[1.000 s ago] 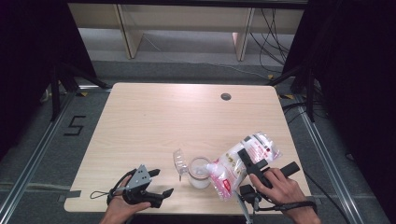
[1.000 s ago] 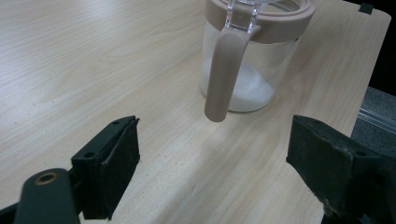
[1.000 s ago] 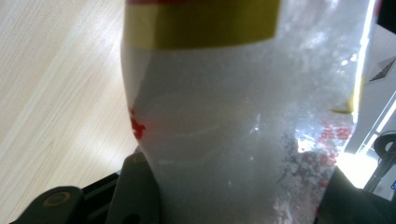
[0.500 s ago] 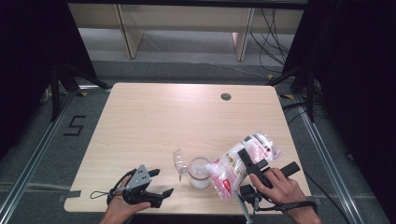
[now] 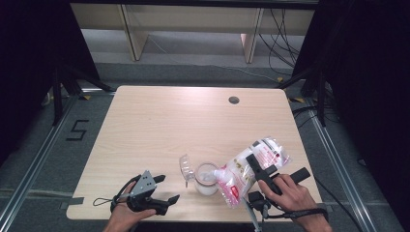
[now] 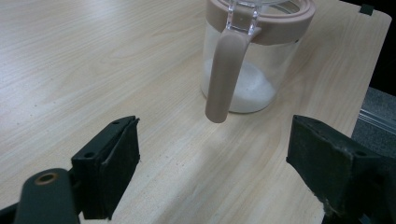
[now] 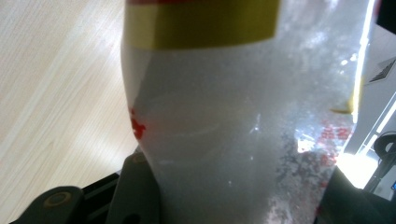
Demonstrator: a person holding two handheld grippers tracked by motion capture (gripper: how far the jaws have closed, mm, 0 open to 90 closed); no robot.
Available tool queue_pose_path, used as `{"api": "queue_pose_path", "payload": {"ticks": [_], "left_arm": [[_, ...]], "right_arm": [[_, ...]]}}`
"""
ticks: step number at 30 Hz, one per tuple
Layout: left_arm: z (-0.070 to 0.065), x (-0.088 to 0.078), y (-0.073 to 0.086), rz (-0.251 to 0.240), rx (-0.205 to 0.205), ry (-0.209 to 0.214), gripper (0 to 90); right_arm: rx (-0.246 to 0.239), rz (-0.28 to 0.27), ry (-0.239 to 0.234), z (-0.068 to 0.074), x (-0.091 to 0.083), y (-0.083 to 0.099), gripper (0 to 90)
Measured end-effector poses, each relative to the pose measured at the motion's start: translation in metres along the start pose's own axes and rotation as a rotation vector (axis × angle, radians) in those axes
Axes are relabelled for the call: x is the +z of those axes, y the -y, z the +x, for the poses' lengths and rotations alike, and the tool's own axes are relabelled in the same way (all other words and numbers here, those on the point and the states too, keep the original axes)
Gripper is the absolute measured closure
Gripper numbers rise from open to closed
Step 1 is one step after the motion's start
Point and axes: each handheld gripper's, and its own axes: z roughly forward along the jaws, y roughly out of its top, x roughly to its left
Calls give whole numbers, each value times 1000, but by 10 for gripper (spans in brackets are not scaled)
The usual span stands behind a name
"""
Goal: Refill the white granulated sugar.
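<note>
A clear glass jar (image 5: 206, 179) with a beige rim stands near the table's front edge, its hinged lid (image 5: 185, 167) flipped open to the left. White grains lie in its bottom (image 6: 247, 91), and a beige handle (image 6: 224, 77) hangs down its near side. My right gripper (image 5: 258, 170) is shut on a clear plastic bag of white grains (image 5: 244, 171) with red print, tilted with its lower end at the jar's mouth. The bag (image 7: 243, 116) sits between the right jaws. My left gripper (image 5: 162, 188) rests open at the front left, pointing at the jar, nothing between its jaws.
The light wooden table (image 5: 159, 125) has a round cable hole (image 5: 234, 100) at the back right. Shelving legs and cables lie on the floor beyond the far edge. Floor rails run along both sides of the table.
</note>
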Motion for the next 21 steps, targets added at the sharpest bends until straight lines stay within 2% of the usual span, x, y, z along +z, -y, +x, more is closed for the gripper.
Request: {"api": "queue_pose_path", "payload": {"ticks": [21], "left_arm": [[0,0,0,1,2,-1,165]], "right_arm": [[6,3,-8,1,0,1,589]]}}
